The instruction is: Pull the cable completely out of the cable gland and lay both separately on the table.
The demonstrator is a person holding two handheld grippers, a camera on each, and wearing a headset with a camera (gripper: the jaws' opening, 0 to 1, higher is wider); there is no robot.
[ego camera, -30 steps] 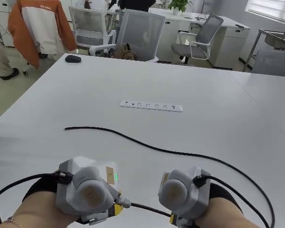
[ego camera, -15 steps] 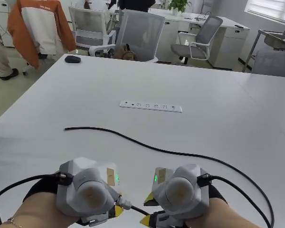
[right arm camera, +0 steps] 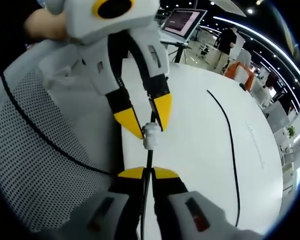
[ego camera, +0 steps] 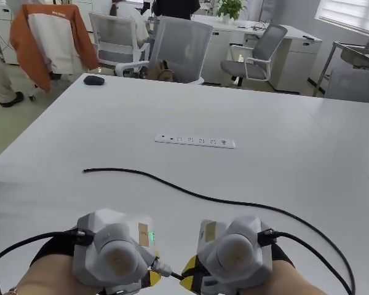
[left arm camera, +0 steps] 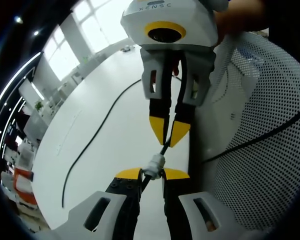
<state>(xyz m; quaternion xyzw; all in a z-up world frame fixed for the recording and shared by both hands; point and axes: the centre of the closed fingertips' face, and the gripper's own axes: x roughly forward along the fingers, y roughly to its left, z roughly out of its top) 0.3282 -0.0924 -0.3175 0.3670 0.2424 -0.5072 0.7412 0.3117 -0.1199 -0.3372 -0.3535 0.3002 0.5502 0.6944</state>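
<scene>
cable gland (left arm camera: 153,164), pinched by the left gripper (left arm camera: 151,174) at the near edge of the table (ego camera: 264,166), may slip if the right gripper (right arm camera: 147,173), clamping the cable (ego camera: 234,201), pulls off-axis.

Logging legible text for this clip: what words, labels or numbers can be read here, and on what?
"XENSE": printed on the body of the right gripper, seen in the left gripper view.
Power strip markings: too small to read.
Tan sticker on the left gripper, head view: too blurred to read.

White table (ego camera: 283,160), mesh chairs (ego camera: 181,40), desks (ego camera: 295,55) behind, window (ego camera: 350,12) top-rt.
</scene>
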